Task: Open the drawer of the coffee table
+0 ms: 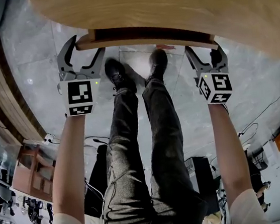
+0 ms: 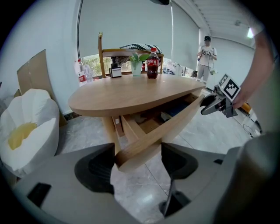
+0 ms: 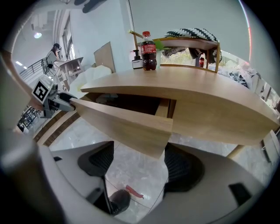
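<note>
Both ends of the drawer front point(image 1: 146, 35) are clamped between fingers: the left end by the left gripper point(image 2: 138, 161), the right end by the right gripper point(image 3: 139, 162). The drawer is seen partly out of the coffee table point(image 1: 177, 0).

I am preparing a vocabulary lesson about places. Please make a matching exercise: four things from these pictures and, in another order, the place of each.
1. pale wooden drawer front
2. dark cola bottle with red label
3. white beanbag seat
4. black shoes

A. on the oval wooden tabletop
B. on grey floor, toes toward the drawer front
C. beside brown cardboard
D. between the jaws of left gripper and right gripper

Pairs: 1-D, 2-A, 3-C, 4-B.
</note>
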Tool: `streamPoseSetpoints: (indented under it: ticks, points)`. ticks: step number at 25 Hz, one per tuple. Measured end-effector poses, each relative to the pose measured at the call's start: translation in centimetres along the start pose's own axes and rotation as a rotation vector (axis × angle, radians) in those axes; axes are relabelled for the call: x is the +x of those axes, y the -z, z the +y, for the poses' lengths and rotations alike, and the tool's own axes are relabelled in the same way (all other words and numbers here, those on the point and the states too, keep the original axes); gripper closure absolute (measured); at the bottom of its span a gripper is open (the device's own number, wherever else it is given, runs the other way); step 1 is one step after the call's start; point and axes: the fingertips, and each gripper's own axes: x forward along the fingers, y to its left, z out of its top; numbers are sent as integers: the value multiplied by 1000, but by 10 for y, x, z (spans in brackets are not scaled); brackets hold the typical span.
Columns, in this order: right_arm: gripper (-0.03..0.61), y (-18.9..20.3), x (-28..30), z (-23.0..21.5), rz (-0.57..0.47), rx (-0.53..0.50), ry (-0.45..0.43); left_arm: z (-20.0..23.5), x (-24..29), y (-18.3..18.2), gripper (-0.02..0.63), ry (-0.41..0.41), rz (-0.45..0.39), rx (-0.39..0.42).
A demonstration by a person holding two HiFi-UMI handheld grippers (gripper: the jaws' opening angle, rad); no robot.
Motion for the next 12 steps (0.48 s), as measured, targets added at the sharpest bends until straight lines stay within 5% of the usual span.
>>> streamPoseSetpoints:
  ticks: [12]
  points:
    - [207,12,-6,7,21,17,-11,-8,-5,11,282,0,19,-7]
